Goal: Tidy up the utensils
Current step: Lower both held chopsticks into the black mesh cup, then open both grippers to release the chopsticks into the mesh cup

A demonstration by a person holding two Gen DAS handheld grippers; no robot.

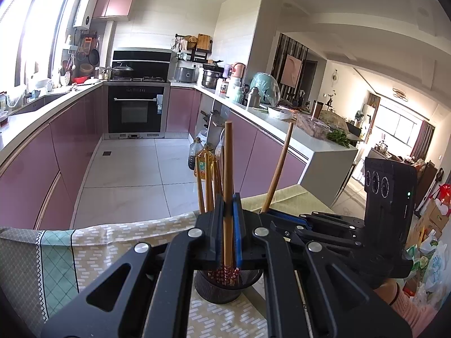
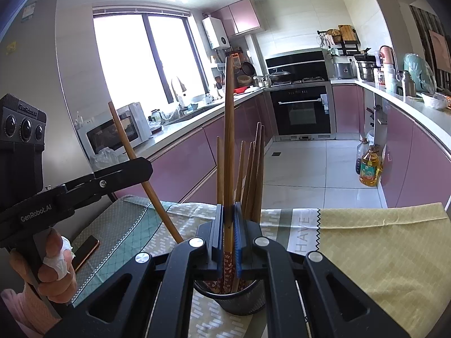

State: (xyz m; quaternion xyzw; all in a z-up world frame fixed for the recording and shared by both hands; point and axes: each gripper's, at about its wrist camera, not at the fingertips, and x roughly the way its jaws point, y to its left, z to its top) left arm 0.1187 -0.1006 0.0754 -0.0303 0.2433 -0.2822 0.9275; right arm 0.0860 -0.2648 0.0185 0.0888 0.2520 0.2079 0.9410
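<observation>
Your left claw [image 1: 227, 219] and right claw [image 2: 228, 222] each pinch one wooden chopstick [image 1: 227, 169] upright over the mesh holder [image 2: 229, 298] on the desk [image 2: 380, 253] — both level, side by side

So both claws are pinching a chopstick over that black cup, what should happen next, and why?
Probably lower the chopstick in the right claw and let it go. Its patterned end already sits in the mesh cup with the others, so little travel remains. The left claw also grips a chopstick there, so moving one at a time seems safer.
</observation>
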